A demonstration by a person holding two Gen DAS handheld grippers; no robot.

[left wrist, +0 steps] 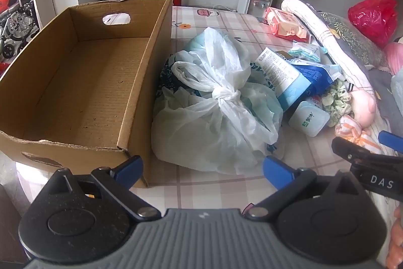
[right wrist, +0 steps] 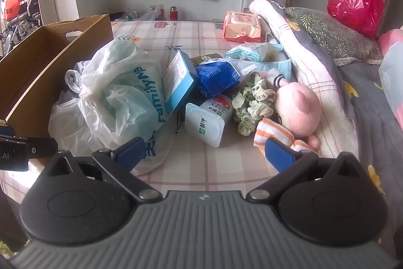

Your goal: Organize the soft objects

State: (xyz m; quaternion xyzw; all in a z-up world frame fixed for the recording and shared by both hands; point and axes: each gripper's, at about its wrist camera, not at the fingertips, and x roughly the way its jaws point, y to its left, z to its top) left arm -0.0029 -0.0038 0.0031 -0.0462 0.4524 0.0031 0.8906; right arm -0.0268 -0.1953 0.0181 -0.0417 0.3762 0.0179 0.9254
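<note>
Left wrist view first: my left gripper (left wrist: 202, 169) hangs with its blue fingers spread wide and nothing between them, above the checked bed sheet (left wrist: 221, 183). At far left sits the cardboard box (left wrist: 83, 82), open-topped with an oval handle hole in its far wall; I see only bare cardboard on its floor. Just beside its right wall lies the knotted white plastic bag (left wrist: 219, 102), bulging, with a printed package showing faintly through the film. Right of the bag, a light blue carton (left wrist: 284, 77) leans on a dark blue pouch (left wrist: 314, 77), and a white wet-wipe pack (left wrist: 308, 119) lies in front of them. Further right come the green scrunchie (left wrist: 336, 98), the pink plush toy (left wrist: 362, 105) and an orange-striped cloth (left wrist: 352, 130), all against the rolled quilt (left wrist: 327, 37). A red tissue pack (left wrist: 284, 24) lies farther back, and a red plastic bag (left wrist: 372, 17) sits on the bedding at far right.

From the right wrist view, my right gripper (right wrist: 204, 151) is likewise splayed fully and empty, held over the sheet in front of the pile, with the wet-wipe pack (right wrist: 209, 120) ahead between its fingers, untouched. The plush toy (right wrist: 297, 110) rests just beyond my right-hand finger (right wrist: 279, 151), the striped cloth (right wrist: 274, 131) touching it.
</note>
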